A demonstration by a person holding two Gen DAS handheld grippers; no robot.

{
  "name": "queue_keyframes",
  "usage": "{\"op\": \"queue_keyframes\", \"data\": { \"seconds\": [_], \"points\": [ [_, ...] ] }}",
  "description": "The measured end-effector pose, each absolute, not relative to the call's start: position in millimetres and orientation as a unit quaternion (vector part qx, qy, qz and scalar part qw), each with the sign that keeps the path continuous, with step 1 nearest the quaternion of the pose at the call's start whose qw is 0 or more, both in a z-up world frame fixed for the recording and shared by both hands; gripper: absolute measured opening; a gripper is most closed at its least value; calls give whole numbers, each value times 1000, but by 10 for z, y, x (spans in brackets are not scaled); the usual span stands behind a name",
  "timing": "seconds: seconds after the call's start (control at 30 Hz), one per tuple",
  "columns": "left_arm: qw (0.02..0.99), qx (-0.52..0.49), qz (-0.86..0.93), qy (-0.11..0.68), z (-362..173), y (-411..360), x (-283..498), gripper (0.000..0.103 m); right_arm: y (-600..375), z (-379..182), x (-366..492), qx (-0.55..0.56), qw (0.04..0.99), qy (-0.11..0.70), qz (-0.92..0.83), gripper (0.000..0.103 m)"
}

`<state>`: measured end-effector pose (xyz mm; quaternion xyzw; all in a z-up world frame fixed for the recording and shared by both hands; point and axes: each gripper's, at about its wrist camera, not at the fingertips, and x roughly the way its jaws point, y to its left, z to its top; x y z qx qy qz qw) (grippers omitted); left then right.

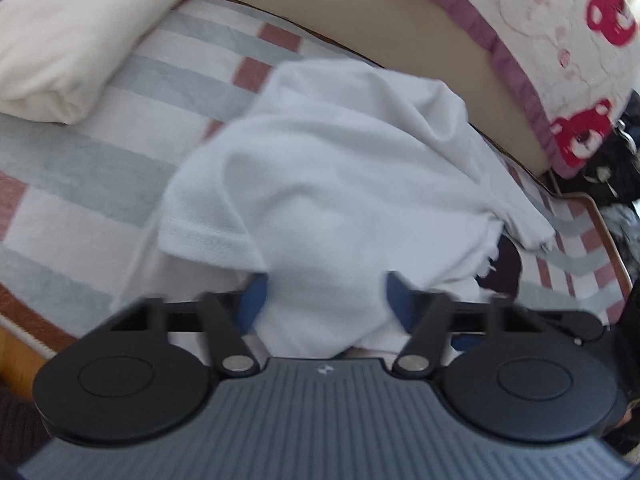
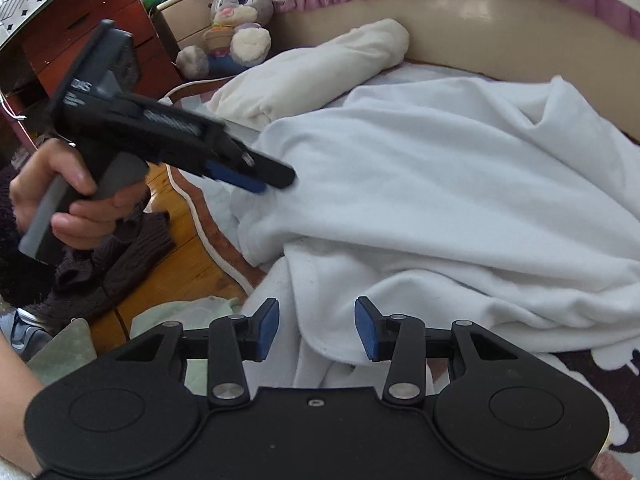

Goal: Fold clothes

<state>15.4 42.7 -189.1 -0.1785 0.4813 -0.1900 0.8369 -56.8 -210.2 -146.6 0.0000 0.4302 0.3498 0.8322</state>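
Observation:
A white garment (image 1: 340, 168) lies crumpled on the striped bed sheet (image 1: 100, 160). In the left wrist view a bunch of it fills the gap between the blue pads of my left gripper (image 1: 326, 296), which press on it from both sides. The right wrist view shows that left gripper (image 2: 276, 182) from the side, its tips on the left edge of the white garment (image 2: 440, 184), with a hand (image 2: 72, 200) on its handle. My right gripper (image 2: 318, 328) hangs open over the near edge. A fold of cloth runs between its pads (image 2: 267, 330) without touching them.
A cream rolled blanket (image 2: 312, 64) lies behind the garment, against the beige bed board (image 2: 500, 28). A quilt with red bears (image 1: 560, 40) hangs over that board. A plush rabbit (image 2: 240, 12), a wooden cabinet (image 2: 100, 20), a white cable (image 2: 208, 240) and a brown knit cloth (image 2: 120, 256) are at the left.

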Motion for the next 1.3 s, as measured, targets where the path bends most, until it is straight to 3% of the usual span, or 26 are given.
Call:
{"op": "queue_keyframes", "data": {
  "seconds": [0.03,0.23,0.33,0.43,0.5,0.57,0.77,0.9,1.0,1.13,1.3],
  "points": [
    [837,-178,-193,480,-1883,408,151,0,-2072,-1463,-545,-1,834,431,345,47],
    [858,-213,-235,405,-1464,426,125,0,-1813,-1399,-507,4,842,419,340,56],
    [858,-236,-258,376,-1252,417,176,0,-1575,-1398,-526,-46,853,404,326,57],
    [866,-194,-247,390,-1145,325,196,0,-1386,-1412,-555,-96,856,394,320,58],
    [870,-159,-231,405,-1167,289,176,0,-1356,-1419,-540,-109,858,398,306,53],
    [868,-146,-216,422,-1275,319,150,1,-1411,-1453,-478,-96,850,424,297,9],
    [846,-165,-181,474,-1653,472,88,3,-1841,-1361,-435,-13,864,422,273,5],
    [835,-191,-171,487,-1784,549,29,11,-2101,-1172,-469,-12,899,386,208,4],
    [845,-181,-184,469,-1729,525,-28,18,-2355,-988,-521,-14,921,361,144,4],
    [857,-164,-227,432,-1583,359,-79,34,-2787,-770,-590,9,938,344,53,4],
    [852,-108,-327,394,-1524,-126,-212,38,-3315,-718,-761,115,927,351,64,4]
  ]
}}
